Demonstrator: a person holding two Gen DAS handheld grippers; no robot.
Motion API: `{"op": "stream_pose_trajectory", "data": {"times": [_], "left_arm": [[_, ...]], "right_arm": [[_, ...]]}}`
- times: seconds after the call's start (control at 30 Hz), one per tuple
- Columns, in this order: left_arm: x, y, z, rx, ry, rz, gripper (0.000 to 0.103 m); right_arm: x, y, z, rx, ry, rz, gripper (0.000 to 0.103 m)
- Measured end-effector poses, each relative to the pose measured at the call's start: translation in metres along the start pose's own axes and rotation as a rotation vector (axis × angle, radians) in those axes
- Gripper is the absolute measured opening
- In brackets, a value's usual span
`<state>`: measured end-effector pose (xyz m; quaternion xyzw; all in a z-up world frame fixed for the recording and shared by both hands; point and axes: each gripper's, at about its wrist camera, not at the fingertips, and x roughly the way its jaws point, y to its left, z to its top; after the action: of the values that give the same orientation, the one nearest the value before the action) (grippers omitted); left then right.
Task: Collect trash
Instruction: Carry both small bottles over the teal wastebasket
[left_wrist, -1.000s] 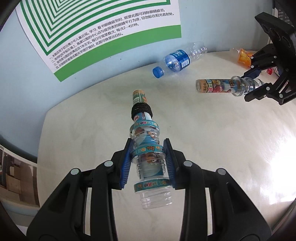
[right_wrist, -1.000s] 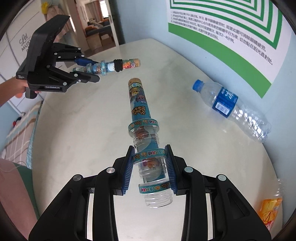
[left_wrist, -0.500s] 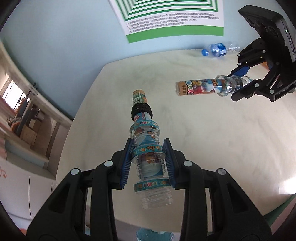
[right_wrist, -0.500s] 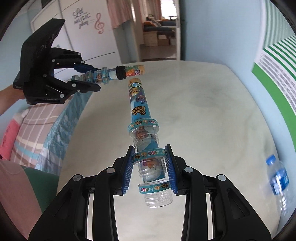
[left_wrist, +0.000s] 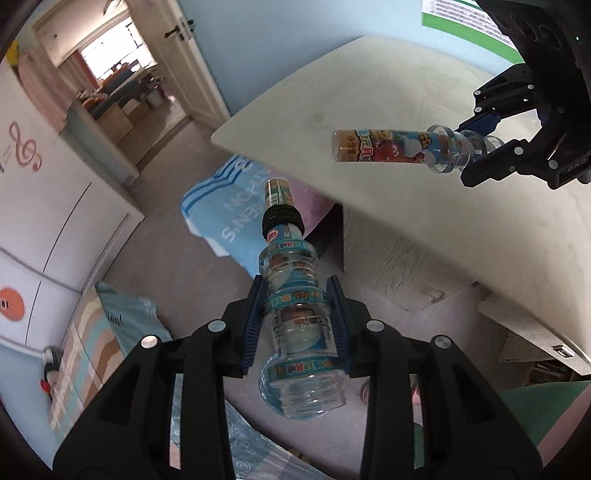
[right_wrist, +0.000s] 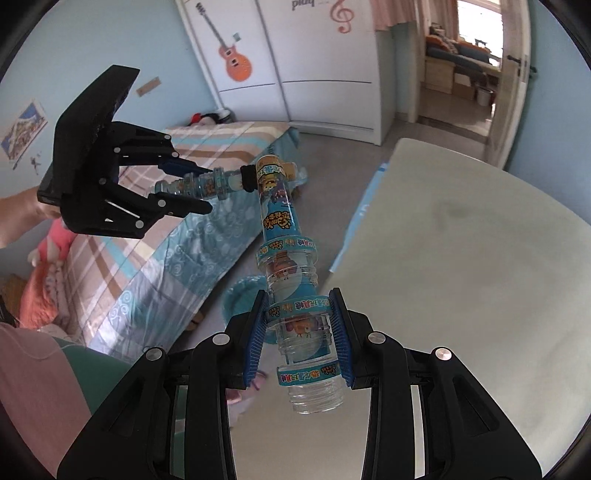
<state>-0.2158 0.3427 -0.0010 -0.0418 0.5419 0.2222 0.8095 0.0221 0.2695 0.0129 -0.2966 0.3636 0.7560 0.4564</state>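
My left gripper (left_wrist: 297, 325) is shut on a clear ribbed cartoon-label bottle (left_wrist: 295, 306) with a black band near its neck, held in the air past the table edge, above the floor. It also shows in the right wrist view (right_wrist: 199, 184). My right gripper (right_wrist: 299, 332) is shut on a second cartoon-label bottle (right_wrist: 288, 266) with a long blue neck. In the left wrist view that bottle (left_wrist: 399, 149) hangs over the cream table (left_wrist: 461, 229). A light blue bin (right_wrist: 243, 299) shows below, partly hidden by the right bottle.
A bed with a striped and blue cover (right_wrist: 155, 243) lies left of the table (right_wrist: 480, 288). A blue towel (left_wrist: 225, 210) lies on the floor by the table corner. White wardrobe doors (right_wrist: 314, 66) and an open doorway (right_wrist: 465, 62) stand beyond.
Both grippers have swung left, away from the wall poster and the table, each still holding its bottle. The left one is now off the table over the floor; bed and bin have come into view.
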Motion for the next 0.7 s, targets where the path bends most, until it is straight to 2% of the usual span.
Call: {"op": "stream_pose_trajectory", "data": {"times": [0.07,0.33,0.53,0.7], "left_arm": [[0.007,0.022,-0.023,-0.046,0.038,0.012,0.031],[0.051,0.086,-0.101,-0.201,0.179,-0.010,0.031],[0.102,0.103,-0.160,-0.309,0.281,-0.064,0.031],[0.148,0.108,-0.202,-0.405,0.339,-0.105,0.031]], "right_arm": [[0.031,0.015,0.022,-0.018,0.021,0.045,0.034],[0.145,0.067,0.072,-0.031,0.128,0.162,0.034],[0.229,0.087,0.066,-0.001,0.264,0.188,0.035],[0.302,0.092,0.041,0.063,0.386,0.181,0.035]]}}
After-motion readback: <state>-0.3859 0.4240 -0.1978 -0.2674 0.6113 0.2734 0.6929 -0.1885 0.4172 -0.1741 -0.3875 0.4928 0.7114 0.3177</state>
